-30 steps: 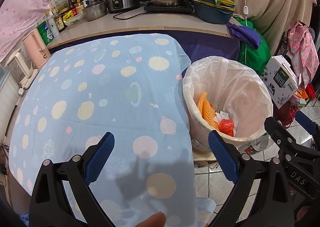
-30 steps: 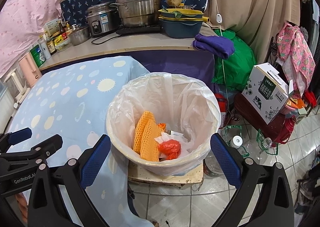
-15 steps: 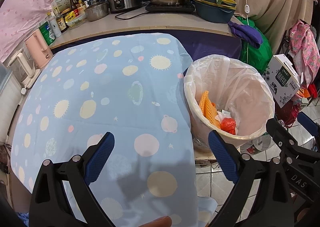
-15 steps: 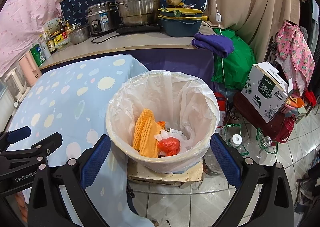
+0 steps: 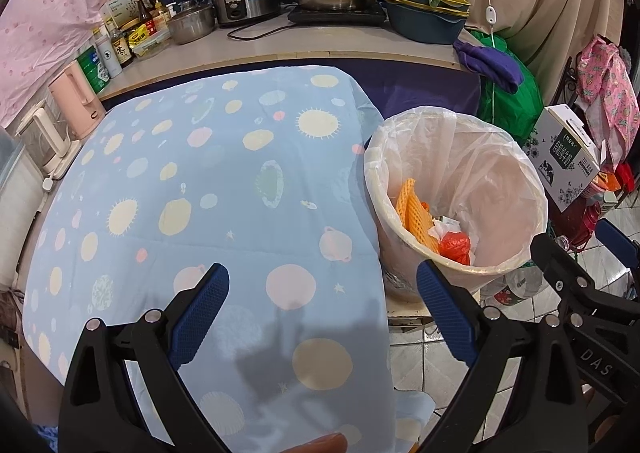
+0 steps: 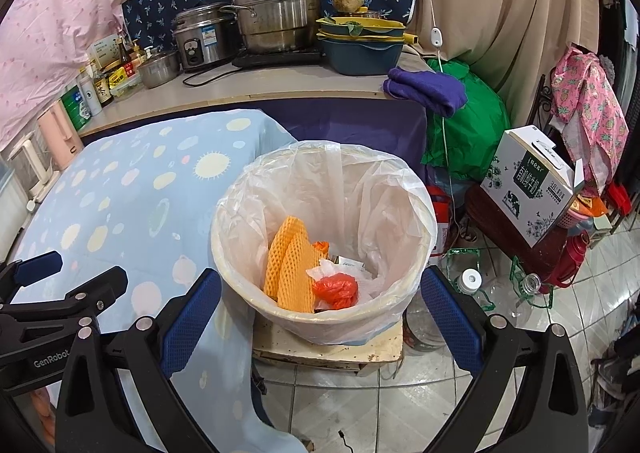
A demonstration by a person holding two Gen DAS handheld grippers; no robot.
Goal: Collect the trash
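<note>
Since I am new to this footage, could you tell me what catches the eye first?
The white lined trash bin beside the table, holding orange foam netting and a red bag. Left of it lies the blue planet-print tablecloth; both hand-held grippers, left and right, are open and empty.

Both grippers are black plastic frames with silver screws and blue ribbed fingers (image 5: 200,315). The left gripper (image 6: 60,277) reads "GenRobot"; the right gripper (image 5: 576,273) reads "DAS".
</note>
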